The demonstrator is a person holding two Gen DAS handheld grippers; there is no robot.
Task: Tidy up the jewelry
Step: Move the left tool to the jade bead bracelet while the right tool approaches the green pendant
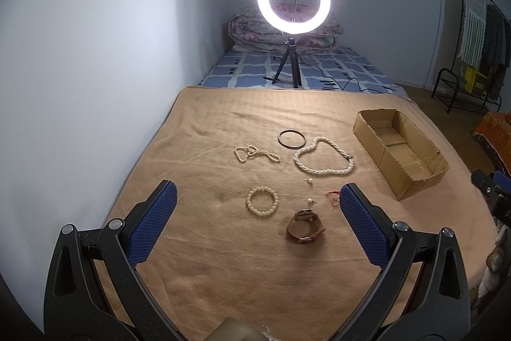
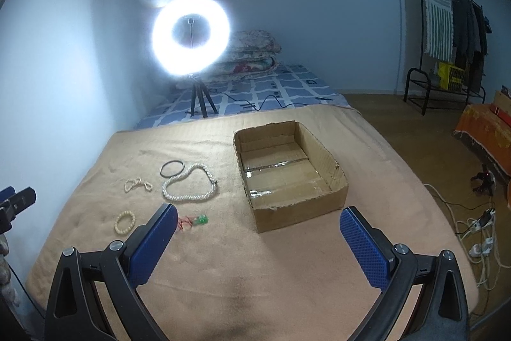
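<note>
Jewelry lies spread on a tan blanket [image 1: 223, 261]. In the left wrist view I see a brown-strap watch [image 1: 305, 227], a cream bead bracelet [image 1: 262, 201], a thick pearl necklace [image 1: 324, 156], a thin pearl strand [image 1: 255, 153], a dark bangle [image 1: 292, 138] and two small pearl earrings [image 1: 309, 200]. An empty cardboard box [image 2: 289, 173] stands to the right. A green charm on red thread [image 2: 199, 219] lies near my right gripper's left finger. My left gripper [image 1: 258, 202] is open above the bracelet and watch. My right gripper [image 2: 258, 224] is open in front of the box.
A lit ring light on a tripod [image 1: 293, 0] stands on the blue-patterned bed [image 1: 319, 66] beyond the blanket, its cable trailing right. Folded quilts [image 2: 252, 53] sit against the wall. A clothes rack [image 2: 453, 31] and floor cables [image 2: 479, 232] are at the right.
</note>
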